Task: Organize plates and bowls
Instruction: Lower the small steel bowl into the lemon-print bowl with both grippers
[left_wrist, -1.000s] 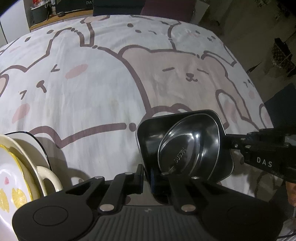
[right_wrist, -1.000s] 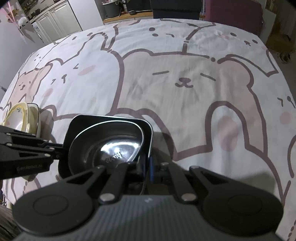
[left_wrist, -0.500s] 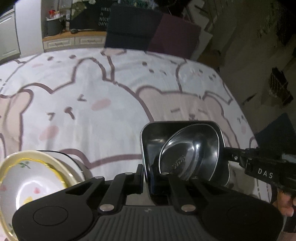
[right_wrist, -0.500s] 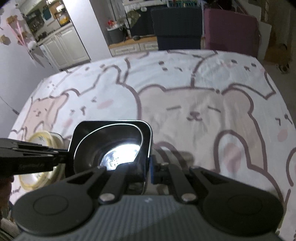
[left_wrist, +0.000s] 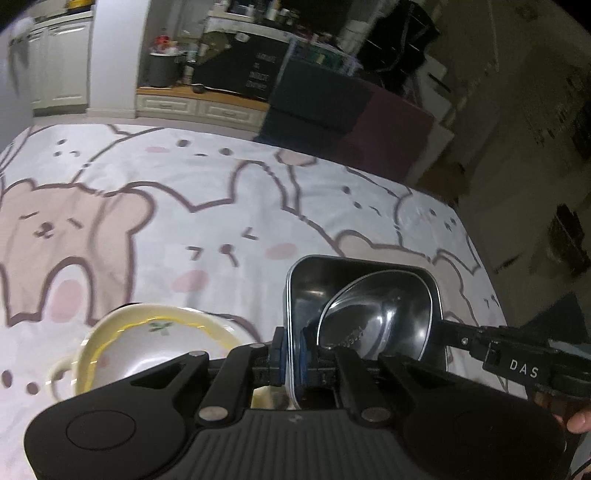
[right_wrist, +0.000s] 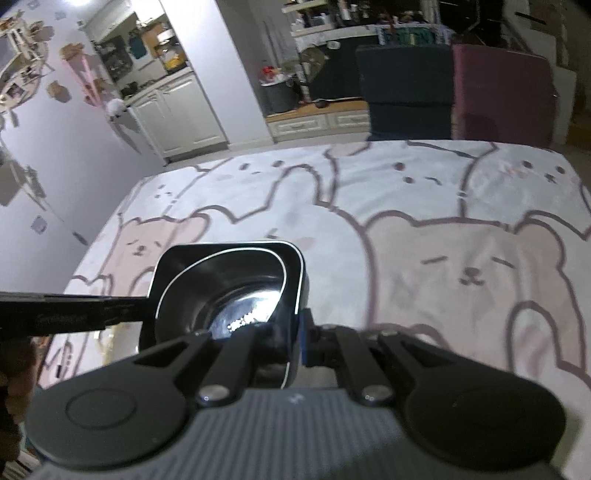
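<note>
Both grippers hold one black square dish (left_wrist: 314, 280) with a shiny steel bowl (left_wrist: 376, 314) lying inside it, lifted above the table. My left gripper (left_wrist: 293, 360) is shut on the dish's left rim. My right gripper (right_wrist: 299, 339) is shut on the opposite rim; the dish (right_wrist: 229, 266) and steel bowl (right_wrist: 240, 306) show in its view too. The right gripper's fingers (left_wrist: 465, 338) reach in from the right in the left wrist view. A cream bowl with a yellow line and a handle (left_wrist: 147, 336) sits low at the left, below and beside the dish.
The table is covered by a white cloth with bear and rabbit drawings (right_wrist: 424, 229). Beyond its far edge stand a dark blue box (right_wrist: 406, 88) and a maroon box (right_wrist: 506, 96), white cabinets (right_wrist: 177, 114) and a cluttered counter.
Both grippers have lifted the black dish with the steel bowl higher and tilted up, so more of the room shows. The cream bowl now sits closer under the dish's left side.
</note>
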